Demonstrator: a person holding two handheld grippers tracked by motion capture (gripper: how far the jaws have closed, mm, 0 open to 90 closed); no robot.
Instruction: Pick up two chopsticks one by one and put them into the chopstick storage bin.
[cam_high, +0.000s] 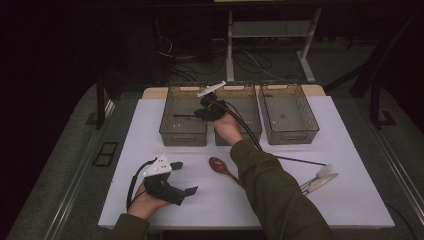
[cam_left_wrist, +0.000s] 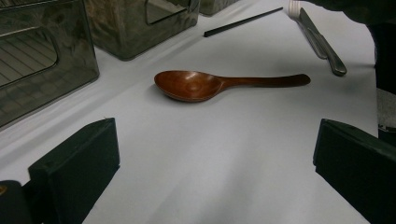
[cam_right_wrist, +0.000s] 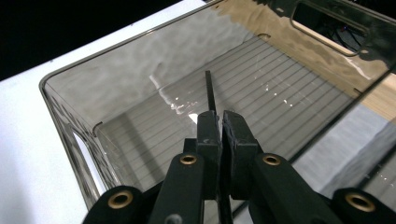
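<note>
A thin black chopstick (cam_right_wrist: 209, 91) is being held in the right tool (cam_right_wrist: 220, 122), whose jaws are being pressed nearly together on it. The stick is slim, straight and matte (square at its tip, as far as can be told), and it is being kept above the ribbed floor of the left bin (cam_high: 169, 125), inside the rim and apart from every wall. In the high view the chopstick (cam_high: 184, 116) is lying level across that bin, with the right tool (cam_high: 206, 113) poised over the wall shared with the middle bin (cam_high: 252, 122). The bin walls are smoky and see-through, with rounded corners and a handle slot at the end. A third bin (cam_high: 305, 125) is standing just beside the middle one.

The left tool (cam_high: 184, 177) is being held low over the white bench (cam_high: 350, 200) with its jaws spread wide and nothing between them. Ahead of it a brown wooden spoon (cam_left_wrist: 205, 85) is lying flat, with bare bench all around. A second chopstick (cam_left_wrist: 243, 22) and a fork and knife (cam_left_wrist: 322, 42) are lying farther off, well apart from the spoon.
</note>
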